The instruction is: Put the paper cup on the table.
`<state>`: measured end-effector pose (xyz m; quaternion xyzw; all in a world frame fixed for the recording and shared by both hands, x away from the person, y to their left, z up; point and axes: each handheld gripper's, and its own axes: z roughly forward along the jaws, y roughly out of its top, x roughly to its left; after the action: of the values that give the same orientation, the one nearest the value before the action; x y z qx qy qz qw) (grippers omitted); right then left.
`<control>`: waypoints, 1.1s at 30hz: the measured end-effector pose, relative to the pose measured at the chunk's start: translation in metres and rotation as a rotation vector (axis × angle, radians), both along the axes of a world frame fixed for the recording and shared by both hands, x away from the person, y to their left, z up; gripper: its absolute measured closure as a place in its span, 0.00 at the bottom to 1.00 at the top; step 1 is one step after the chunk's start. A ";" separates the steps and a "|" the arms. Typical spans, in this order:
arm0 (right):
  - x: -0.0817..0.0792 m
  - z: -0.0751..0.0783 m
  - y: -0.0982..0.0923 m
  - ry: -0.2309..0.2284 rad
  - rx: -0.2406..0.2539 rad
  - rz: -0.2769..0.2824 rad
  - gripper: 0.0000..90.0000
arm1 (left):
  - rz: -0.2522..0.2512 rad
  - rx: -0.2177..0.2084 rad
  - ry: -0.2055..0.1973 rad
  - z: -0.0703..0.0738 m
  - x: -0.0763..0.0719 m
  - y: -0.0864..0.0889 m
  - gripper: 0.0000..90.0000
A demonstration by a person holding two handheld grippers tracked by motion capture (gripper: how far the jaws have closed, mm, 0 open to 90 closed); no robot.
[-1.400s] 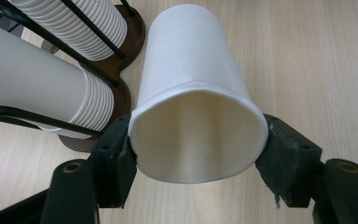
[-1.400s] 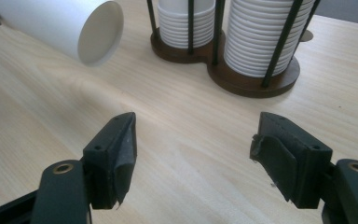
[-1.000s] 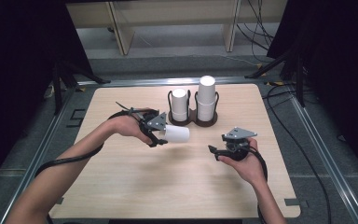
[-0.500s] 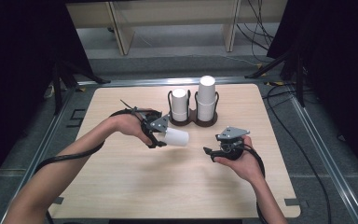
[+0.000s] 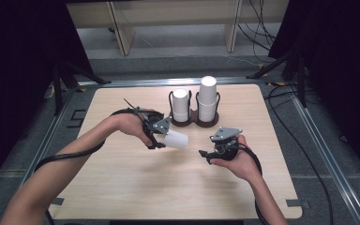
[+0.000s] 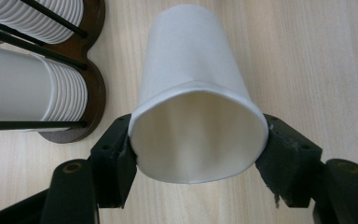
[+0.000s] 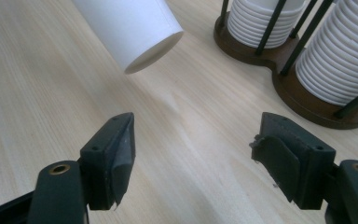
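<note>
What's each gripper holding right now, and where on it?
The left gripper clamps a paper cup across its open rim, slightly flattening it. The right gripper is open and holds nothing.

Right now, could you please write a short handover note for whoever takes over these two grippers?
Left gripper: shut on a single white paper cup, pinched at its rim, held on its side above the light wooden table.
Right gripper: open, holding nothing, low over the table, pointed toward the cup.
Dark brown two-slot cup holder: at the table's far middle, with a shorter stack of white cups on the left and a taller stack on the right.
Done: one cup is in hand, apart from the stacks.
Left: probably passing it to the right gripper or placing it; I cannot tell which.
</note>
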<state>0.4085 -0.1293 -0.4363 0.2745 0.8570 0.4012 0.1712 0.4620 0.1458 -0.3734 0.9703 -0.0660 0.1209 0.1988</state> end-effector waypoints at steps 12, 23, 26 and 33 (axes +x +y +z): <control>0.001 0.003 0.011 0.010 -0.016 0.034 0.31 | -0.034 0.055 0.011 0.003 -0.004 -0.005 0.37; 0.001 0.004 0.021 0.018 -0.020 0.059 0.31 | -0.077 0.133 -0.007 0.007 -0.005 -0.009 0.37; 0.001 0.004 0.024 0.024 -0.024 0.073 0.31 | -0.051 0.108 0.007 0.005 -0.007 -0.009 0.37; 0.002 0.004 0.031 0.016 -0.032 0.082 0.30 | -0.092 0.155 -0.017 0.010 -0.007 -0.011 0.37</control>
<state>0.4100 -0.0986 -0.4321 0.2397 0.8751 0.3920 0.1520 0.4554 0.1345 -0.3632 0.9777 -0.1212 0.1143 0.1280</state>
